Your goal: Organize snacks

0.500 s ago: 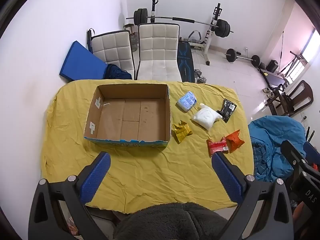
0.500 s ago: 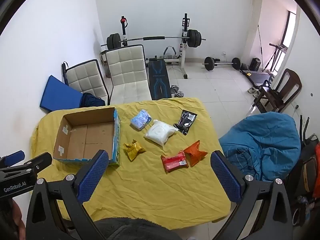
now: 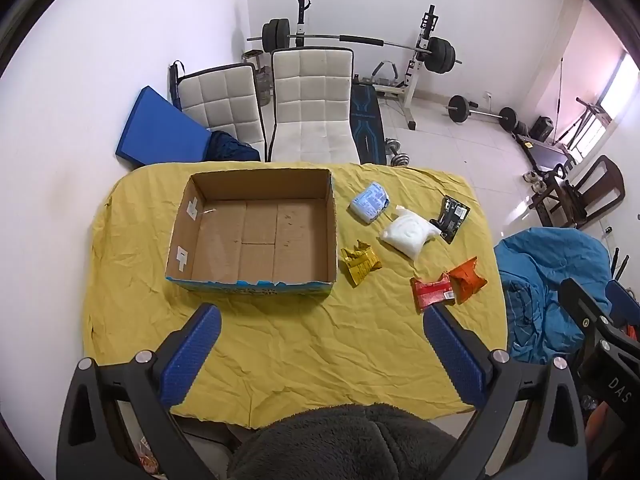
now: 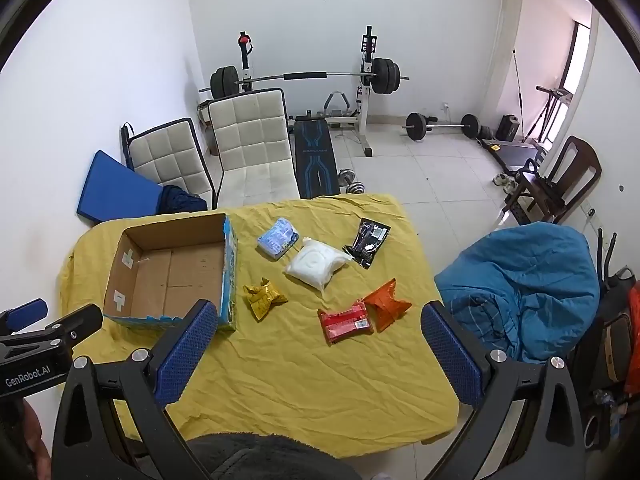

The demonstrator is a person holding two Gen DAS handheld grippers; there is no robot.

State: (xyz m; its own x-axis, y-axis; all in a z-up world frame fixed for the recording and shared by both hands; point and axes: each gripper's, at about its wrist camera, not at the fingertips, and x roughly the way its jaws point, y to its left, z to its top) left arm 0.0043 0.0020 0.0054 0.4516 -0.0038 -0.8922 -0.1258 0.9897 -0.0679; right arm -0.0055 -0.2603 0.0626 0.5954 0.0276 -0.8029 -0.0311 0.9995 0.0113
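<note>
Nothing picked yet — left gripper (image 3: 320,344) and right gripper (image 4: 316,340) both hang released above the table, nothing between the pads. Six snack packets, e.g. yellow packet (image 4: 264,298) and red packet (image 4: 345,321), lie right of the empty cardboard box (image 3: 256,236). Next: reach down, pinch the yellow packet nearest the box. Yellow cloth (image 4: 304,384) is crumpled — home gym behind.
</note>
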